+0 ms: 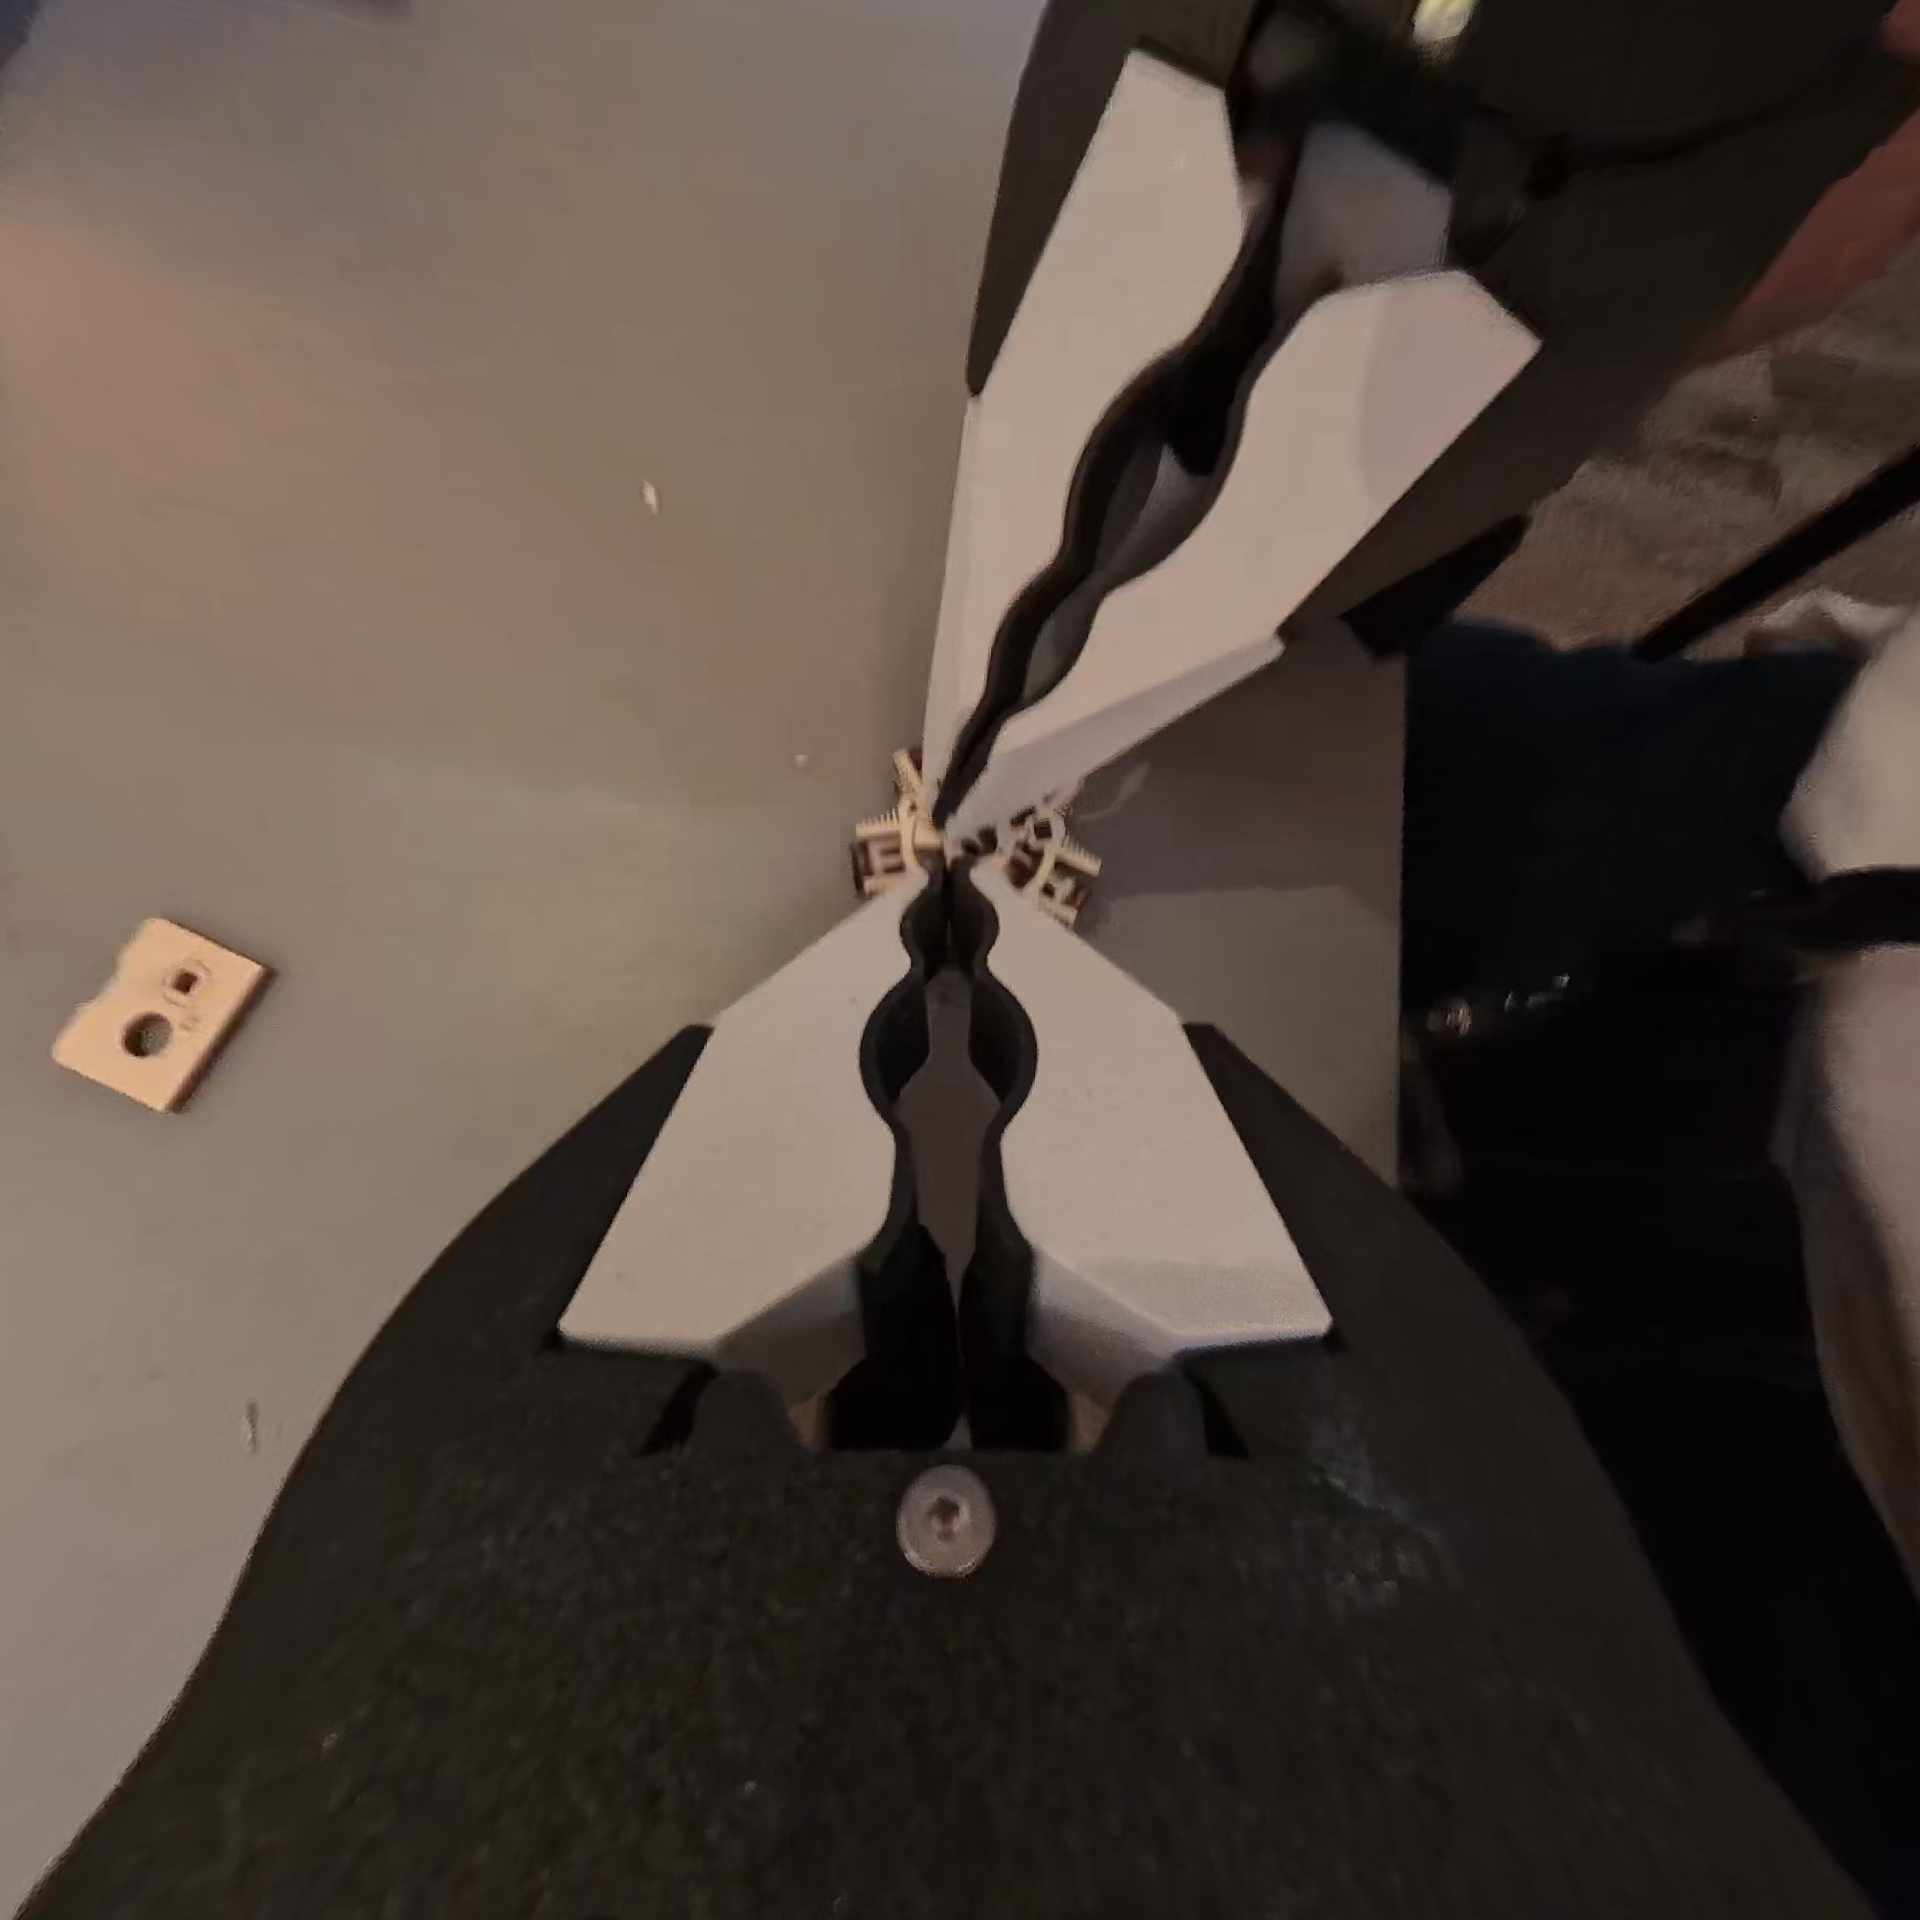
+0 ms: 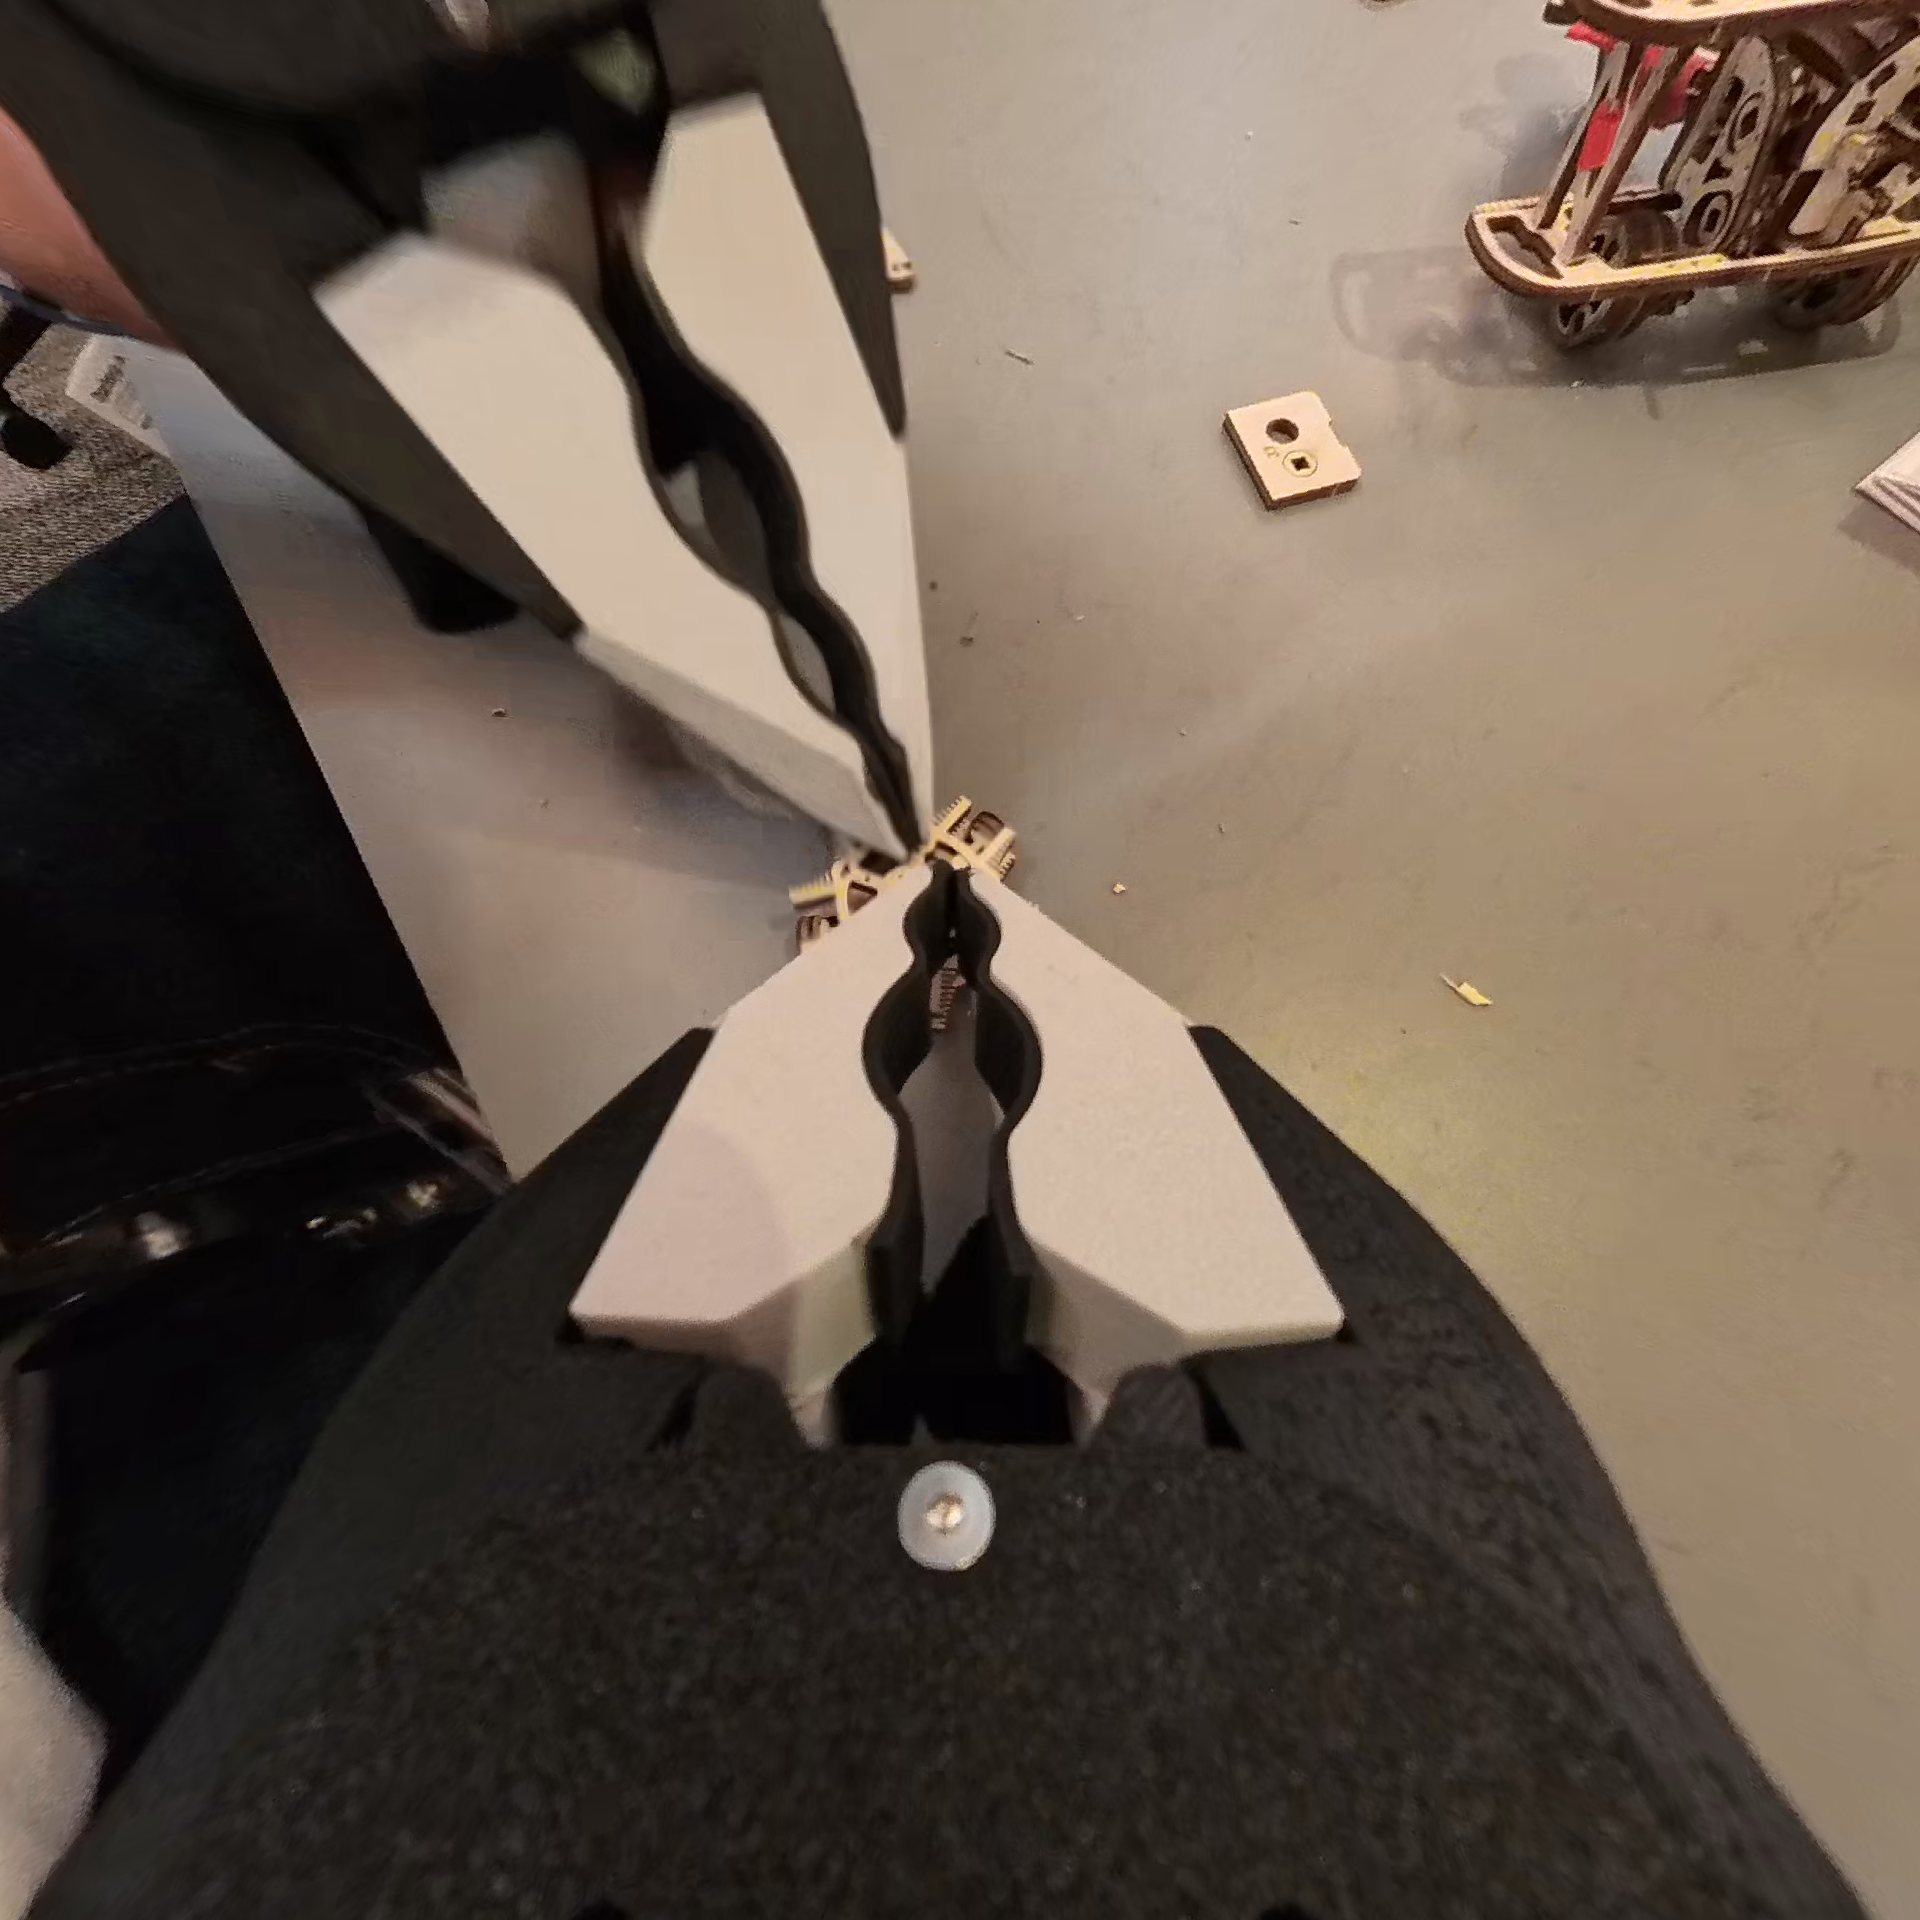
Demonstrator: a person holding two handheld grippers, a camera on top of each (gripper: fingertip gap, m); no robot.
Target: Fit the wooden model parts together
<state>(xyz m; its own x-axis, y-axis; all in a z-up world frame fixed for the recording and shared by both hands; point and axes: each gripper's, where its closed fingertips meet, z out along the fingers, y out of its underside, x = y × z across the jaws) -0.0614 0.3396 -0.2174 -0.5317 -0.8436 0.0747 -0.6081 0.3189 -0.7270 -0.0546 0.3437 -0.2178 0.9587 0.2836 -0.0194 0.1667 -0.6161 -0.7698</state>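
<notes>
A small wooden gear assembly [image 1: 1044,868] with toothed edges is held above the grey table [image 1: 416,520], pinched from two sides. My left gripper [image 1: 948,883] is shut on its near side. My right gripper [image 1: 940,821] comes in from the upper right and is shut on its far side, tip to tip with the left. In the right wrist view my right gripper [image 2: 951,881] is shut on the gear assembly [image 2: 977,831], and the left gripper [image 2: 907,847] comes in from the upper left. The fingers hide most of the assembly.
A loose square wooden plate with holes [image 1: 161,1013] lies on the table; it also shows in the right wrist view [image 2: 1291,449]. A built wooden model vehicle [image 2: 1714,177] stands at the far right, with papers [image 2: 1896,488] near it. A person's dark trousers [image 2: 156,831] are past the table edge. The tips of both grippers are at nearly the same place. From either gripper's tips it is about 25 centimeters to the built wooden model vehicle [image 2: 1714,177].
</notes>
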